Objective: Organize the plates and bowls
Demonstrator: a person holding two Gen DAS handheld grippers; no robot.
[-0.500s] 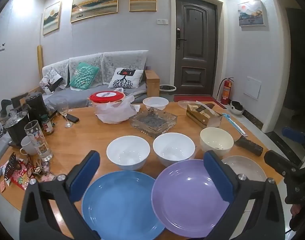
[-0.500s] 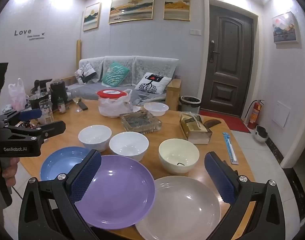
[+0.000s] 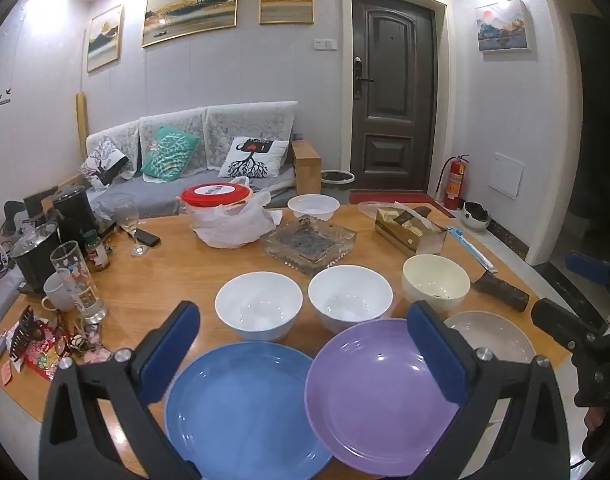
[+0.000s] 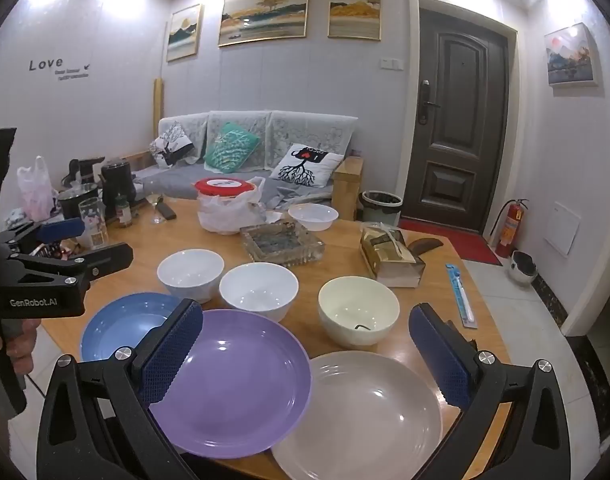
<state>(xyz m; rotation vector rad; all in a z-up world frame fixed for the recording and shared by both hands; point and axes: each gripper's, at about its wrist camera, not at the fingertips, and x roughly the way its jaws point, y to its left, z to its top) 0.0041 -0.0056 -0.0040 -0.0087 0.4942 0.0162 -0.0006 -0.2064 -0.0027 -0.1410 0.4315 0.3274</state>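
While both grippers hover above the near edge, the wooden desk (image 4: 337, 256) carries all the crockery; three plates lie in a row along that edge, the blue plate (image 3: 241, 404) leftmost, the purple plate (image 3: 377, 384) in the middle with its rim overlapping the blue one, the grey plate (image 4: 369, 408) rightmost and just under the purple rim; behind them stand three bowls, a white bowl (image 3: 259, 310) on the left, a second white bowl (image 3: 349, 302) just beside it, and a cream bowl (image 3: 435, 282) apart to the right with a small dark object inside; farther back sit a glass tray (image 3: 309, 242), a red-lidded container (image 3: 217, 196) in a plastic bag, and a small white bowl (image 3: 313, 207); the left gripper (image 3: 305, 344) hangs over the blue and purple plates, jaws released and holding nothing; the right gripper (image 4: 305, 344) hangs over the purple and grey plates, jaws likewise spread wide and empty.
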